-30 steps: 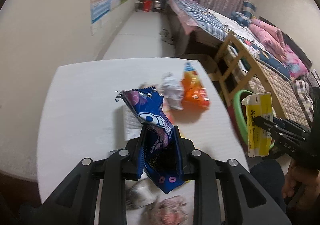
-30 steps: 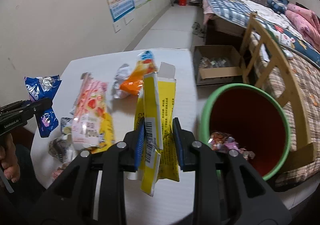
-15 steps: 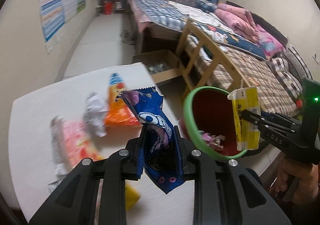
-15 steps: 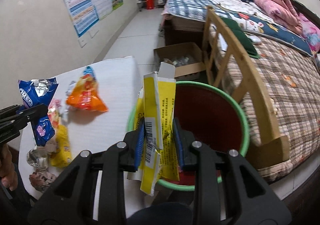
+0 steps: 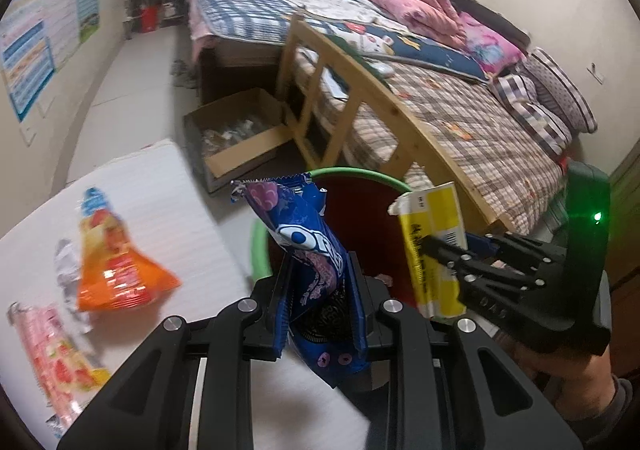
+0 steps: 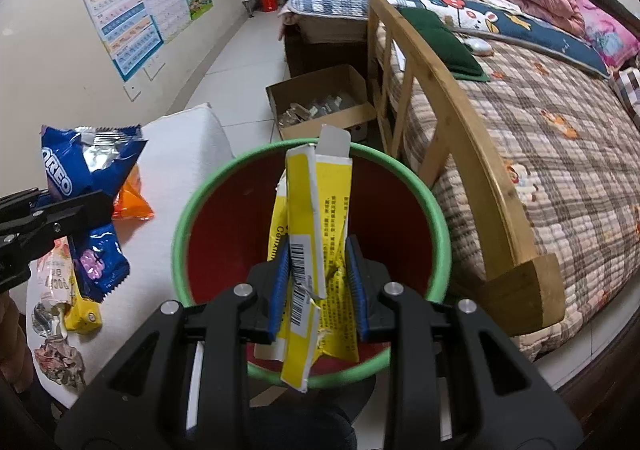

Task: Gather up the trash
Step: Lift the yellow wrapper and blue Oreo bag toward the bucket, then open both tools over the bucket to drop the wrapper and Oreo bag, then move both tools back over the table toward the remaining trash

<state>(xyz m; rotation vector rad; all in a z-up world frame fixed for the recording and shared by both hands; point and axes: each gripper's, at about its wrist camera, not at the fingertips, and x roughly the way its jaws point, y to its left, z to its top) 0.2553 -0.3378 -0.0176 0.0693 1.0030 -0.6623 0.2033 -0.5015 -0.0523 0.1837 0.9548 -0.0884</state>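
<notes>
Each hand-held gripper gripping trash: left (image 5: 320, 302) Oreo wrapper (image 5: 308, 250), right (image 6: 316, 290) yellow carton (image 6: 316, 226), over bin (image 6: 192, 218).

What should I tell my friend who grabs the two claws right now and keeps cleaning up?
Left claw: shut on the blue cookie wrapper, near the bin's rim.
Right claw: shut on the flattened yellow box, right above the green-rimmed bin.
Done: some wrappers already lie in the bin.
Left: drop both pieces in, then fetch the orange packet, pink packet, the silver wrapper and the crumpled bits still on the white table.
</notes>
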